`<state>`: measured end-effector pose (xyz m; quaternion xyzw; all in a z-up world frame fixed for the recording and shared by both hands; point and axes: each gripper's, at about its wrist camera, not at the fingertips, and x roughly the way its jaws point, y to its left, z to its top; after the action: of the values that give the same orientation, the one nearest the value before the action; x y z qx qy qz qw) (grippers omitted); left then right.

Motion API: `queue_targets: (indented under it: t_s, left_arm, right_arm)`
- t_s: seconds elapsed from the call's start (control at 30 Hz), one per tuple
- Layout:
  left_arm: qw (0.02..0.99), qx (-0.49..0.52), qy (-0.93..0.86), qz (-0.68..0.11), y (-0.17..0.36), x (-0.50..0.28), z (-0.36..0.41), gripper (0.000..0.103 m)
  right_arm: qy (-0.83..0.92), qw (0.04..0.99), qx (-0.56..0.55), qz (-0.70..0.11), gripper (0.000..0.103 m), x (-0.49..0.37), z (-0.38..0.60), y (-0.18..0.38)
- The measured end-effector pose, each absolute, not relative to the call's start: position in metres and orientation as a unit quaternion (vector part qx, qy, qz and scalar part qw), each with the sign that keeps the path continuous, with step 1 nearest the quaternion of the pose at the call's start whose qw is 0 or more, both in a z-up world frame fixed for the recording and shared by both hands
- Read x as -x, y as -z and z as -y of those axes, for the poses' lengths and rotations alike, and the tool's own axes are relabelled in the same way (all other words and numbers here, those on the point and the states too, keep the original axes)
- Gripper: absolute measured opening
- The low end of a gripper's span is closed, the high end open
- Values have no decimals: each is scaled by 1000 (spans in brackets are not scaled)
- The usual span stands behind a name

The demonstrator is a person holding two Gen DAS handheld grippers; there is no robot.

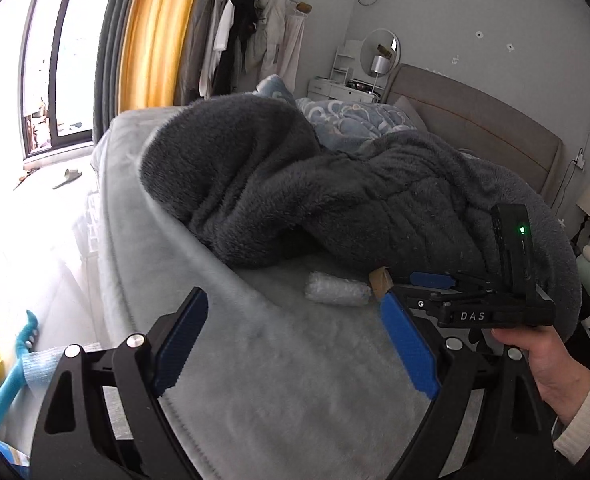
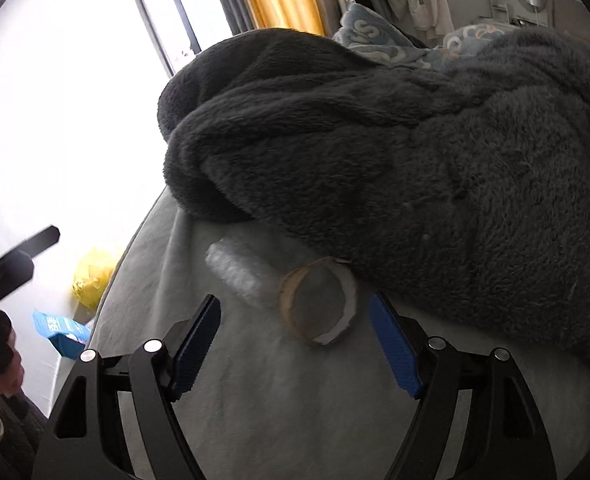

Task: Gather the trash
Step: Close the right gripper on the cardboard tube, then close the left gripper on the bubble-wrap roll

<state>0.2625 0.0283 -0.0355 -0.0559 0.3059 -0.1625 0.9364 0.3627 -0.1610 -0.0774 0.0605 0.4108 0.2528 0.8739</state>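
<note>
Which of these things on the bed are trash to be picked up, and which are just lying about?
Trash to collect:
- bubble wrap roll
- cardboard tape ring, touching the roll, just ahead of the open right gripper

Just lying about:
- dark fleece blanket
- patterned blue quilt
- clothes on the rack
- slipper on the floor

Bare grey sheet lies open before the cardboard ring; dark blanket crowds behind.

Bed, perhaps overexposed window.
</note>
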Motion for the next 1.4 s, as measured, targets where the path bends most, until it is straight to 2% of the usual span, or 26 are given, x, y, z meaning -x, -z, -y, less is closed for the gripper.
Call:
queue_targets:
  t_s: [0.47,0.63,1.0,1.27,1.4]
  left_arm:
    - [920,32,198,-337,65,-303,28,90]
    - [915,41,197,-349,74,-319,34,90]
    - [907,43,189,-375,89,-338,49,88]
    - [899,31,180,-398,105,-353,65,81]
    - [899,18,175,-402,110,-352,69,71]
  right_arm:
    - [-278,858,-107,-419,59,-374,179,100]
    - [-280,855,-103,-425,45,-377,175,102]
    - [-277,859,-111,-415,45,-372,188,90]
    - [-265,869,-96,-406,45,-362,196,78]
    - [-262,871,-97,-404,45,-357,203,74]
